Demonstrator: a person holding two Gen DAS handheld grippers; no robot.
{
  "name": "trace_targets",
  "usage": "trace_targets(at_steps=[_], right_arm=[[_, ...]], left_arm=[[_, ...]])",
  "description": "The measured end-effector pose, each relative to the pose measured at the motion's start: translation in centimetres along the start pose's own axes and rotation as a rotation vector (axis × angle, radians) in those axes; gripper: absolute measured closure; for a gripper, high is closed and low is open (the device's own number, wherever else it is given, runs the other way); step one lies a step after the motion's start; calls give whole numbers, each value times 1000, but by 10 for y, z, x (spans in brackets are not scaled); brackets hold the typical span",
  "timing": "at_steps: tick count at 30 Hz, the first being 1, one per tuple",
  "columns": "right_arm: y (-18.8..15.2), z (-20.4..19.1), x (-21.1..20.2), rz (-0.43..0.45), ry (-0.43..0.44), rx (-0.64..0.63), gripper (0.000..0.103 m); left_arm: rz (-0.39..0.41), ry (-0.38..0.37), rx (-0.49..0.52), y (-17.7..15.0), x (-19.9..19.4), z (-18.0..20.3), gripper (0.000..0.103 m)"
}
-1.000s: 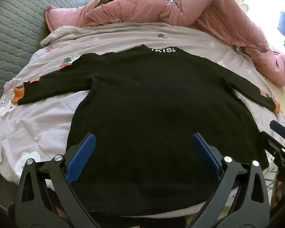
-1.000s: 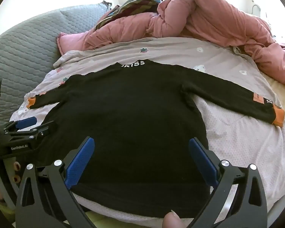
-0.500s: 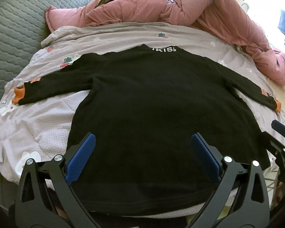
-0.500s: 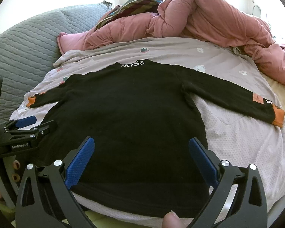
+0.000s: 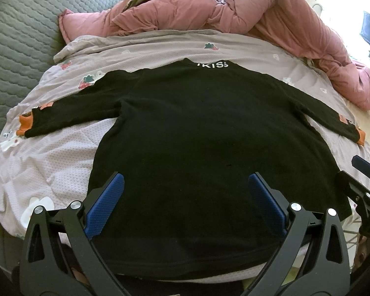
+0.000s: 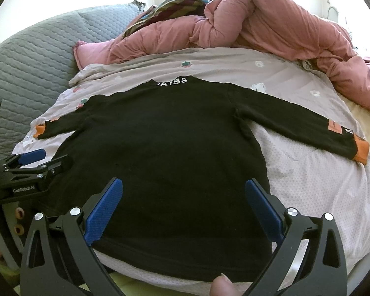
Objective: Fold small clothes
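Sweater [image 5: 209, 148], black with orange cuffs, lies flat on the floral bedspread [image 5: 49, 153], collar at twelve o'clock. Left gripper [image 5: 185, 187] and right gripper [image 6: 183, 191] hover at its six o'clock hem, jaws spread wide, holding nothing.

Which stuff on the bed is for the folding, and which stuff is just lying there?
For the folding:
- black sweater, lying flat with both sleeves out
- left claw, open
- right claw, open

Just lying there:
- pink quilt, bunched up at the back
- striped cloth on top of it
- flowery bedspread
- grey mattress cover
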State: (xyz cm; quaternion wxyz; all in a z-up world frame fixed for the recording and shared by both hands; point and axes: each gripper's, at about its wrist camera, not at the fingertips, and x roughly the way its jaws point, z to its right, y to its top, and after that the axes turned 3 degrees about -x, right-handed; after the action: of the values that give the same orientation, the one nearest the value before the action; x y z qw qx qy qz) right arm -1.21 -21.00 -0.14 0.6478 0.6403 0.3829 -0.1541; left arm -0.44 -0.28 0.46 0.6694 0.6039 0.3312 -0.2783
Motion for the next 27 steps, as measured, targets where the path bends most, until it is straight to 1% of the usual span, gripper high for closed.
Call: trace_targets(at_steps=[16,27], right_arm=[[2,6,-1,10,-5,5,4],[4,19,0,14,-20,24,4]], left_arm=[[4,3,13,1,0,4,8],[-8,-12,8,3,5,7,8]])
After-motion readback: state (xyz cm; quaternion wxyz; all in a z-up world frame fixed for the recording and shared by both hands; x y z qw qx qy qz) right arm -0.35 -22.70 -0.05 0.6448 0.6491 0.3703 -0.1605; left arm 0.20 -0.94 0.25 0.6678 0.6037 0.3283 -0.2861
